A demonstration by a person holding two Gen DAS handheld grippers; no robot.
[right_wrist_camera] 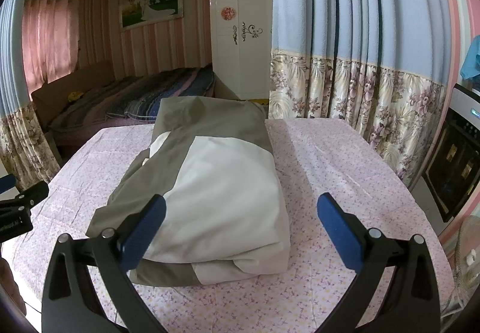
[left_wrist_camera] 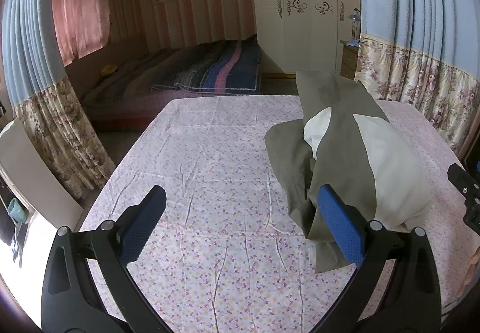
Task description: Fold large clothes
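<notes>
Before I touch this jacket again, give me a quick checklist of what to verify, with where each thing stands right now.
1. Left gripper open and holding nothing: ok.
2. Right gripper open and holding nothing: ok.
3. Olive and white jacket lies wholly on the floral sheet: ok, though its far end reaches the sheet's far edge.
4. Fold is neat: not ok; the olive side is bunched and rumpled.
5. Bare sheet beside the jacket for another fold: ok, on its left.
6. Whether sleeves are tucked in: cannot tell.
</notes>
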